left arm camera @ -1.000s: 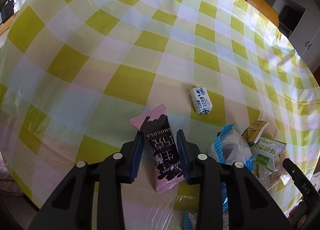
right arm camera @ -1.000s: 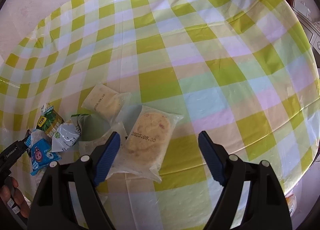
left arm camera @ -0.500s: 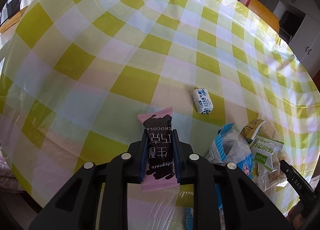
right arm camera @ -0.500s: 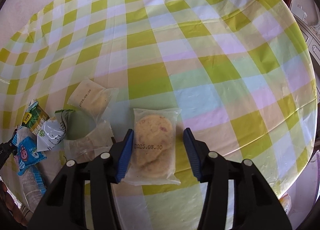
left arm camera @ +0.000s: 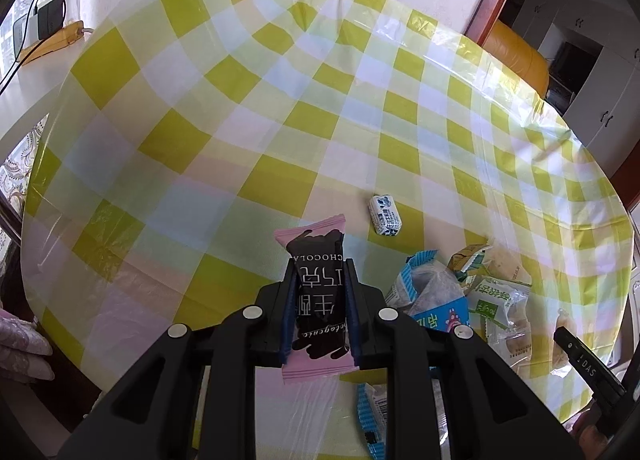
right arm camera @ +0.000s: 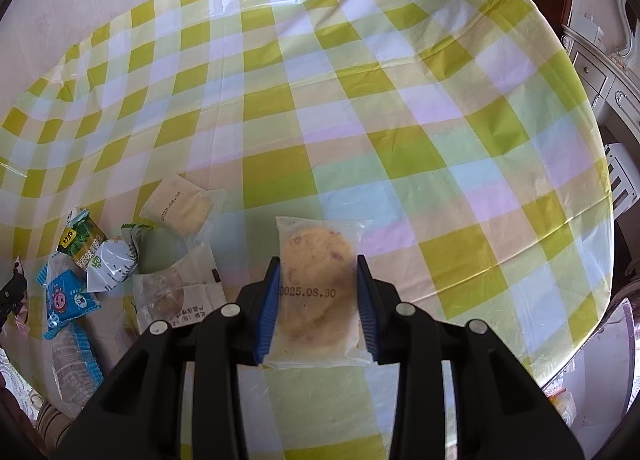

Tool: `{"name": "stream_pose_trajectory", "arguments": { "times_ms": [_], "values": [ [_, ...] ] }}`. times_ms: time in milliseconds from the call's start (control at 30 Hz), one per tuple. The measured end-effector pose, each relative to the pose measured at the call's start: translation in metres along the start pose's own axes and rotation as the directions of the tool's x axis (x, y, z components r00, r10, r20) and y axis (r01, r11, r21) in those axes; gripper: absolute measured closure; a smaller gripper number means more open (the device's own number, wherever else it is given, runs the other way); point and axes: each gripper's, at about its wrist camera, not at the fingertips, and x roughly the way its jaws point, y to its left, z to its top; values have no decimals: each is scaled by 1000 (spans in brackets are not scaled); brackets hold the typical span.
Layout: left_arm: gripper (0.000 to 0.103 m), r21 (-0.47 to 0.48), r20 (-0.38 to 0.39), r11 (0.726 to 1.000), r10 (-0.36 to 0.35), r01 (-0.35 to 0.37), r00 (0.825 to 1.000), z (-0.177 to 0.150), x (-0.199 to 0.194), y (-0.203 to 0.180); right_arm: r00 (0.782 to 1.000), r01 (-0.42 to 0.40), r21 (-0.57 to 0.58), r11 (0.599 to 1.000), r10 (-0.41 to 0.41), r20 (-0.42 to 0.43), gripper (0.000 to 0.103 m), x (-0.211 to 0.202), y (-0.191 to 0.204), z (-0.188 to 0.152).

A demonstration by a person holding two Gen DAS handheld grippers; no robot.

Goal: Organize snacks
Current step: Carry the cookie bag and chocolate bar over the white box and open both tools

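Between the left gripper's [left arm camera: 318,310] narrow jaws sat a pink chocolate bar [left arm camera: 318,292], light and fairly stiff, pinched across its middle; the right gripper [right arm camera: 318,302] clamped a clear-wrapped round biscuit [right arm camera: 316,288] by its slippery film edges, and it looked brittle. Both seemed lifted off the checked tablecloth [right arm camera: 360,120]. A heap of mixed packets [right arm camera: 116,272] crowded the near left; a small white candy [left arm camera: 385,215] lay apart, nothing blocking

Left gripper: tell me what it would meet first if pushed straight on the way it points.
The left gripper, shut on the pink chocolate bar, has only bare checked tablecloth straight ahead. The small white candy lies off to the right, though depth is unclear.
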Motion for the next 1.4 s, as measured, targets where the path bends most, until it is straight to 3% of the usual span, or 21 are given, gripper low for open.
{"name": "stream_pose_trajectory", "arguments": {
  "times_ms": [233, 567, 700, 1000, 1400],
  "values": [
    [82, 50, 25, 997, -55, 53, 998, -11, -26, -24, 1000, 10, -4, 1000, -10, 22, 67, -24, -16, -11],
    [82, 183, -57, 958, -212, 219, 976, -48, -42, -96, 998, 47, 17, 999, -48, 34, 67, -57, -51, -26],
    [82, 255, -127, 917, -282, 306, 951, -68, -47, -133, 996, 77, 42, 996, -78, 30, 67, -68, -72, -32],
    [82, 363, -275, 816, -368, 450, 888, -113, -54, -198, 987, 158, 107, 982, -160, 10, 67, -86, -126, -53],
    [82, 491, -434, 662, -377, 566, 818, -171, -62, -274, 964, 265, 199, 943, -255, -73, 67, -90, -201, -99]
  ]
}}
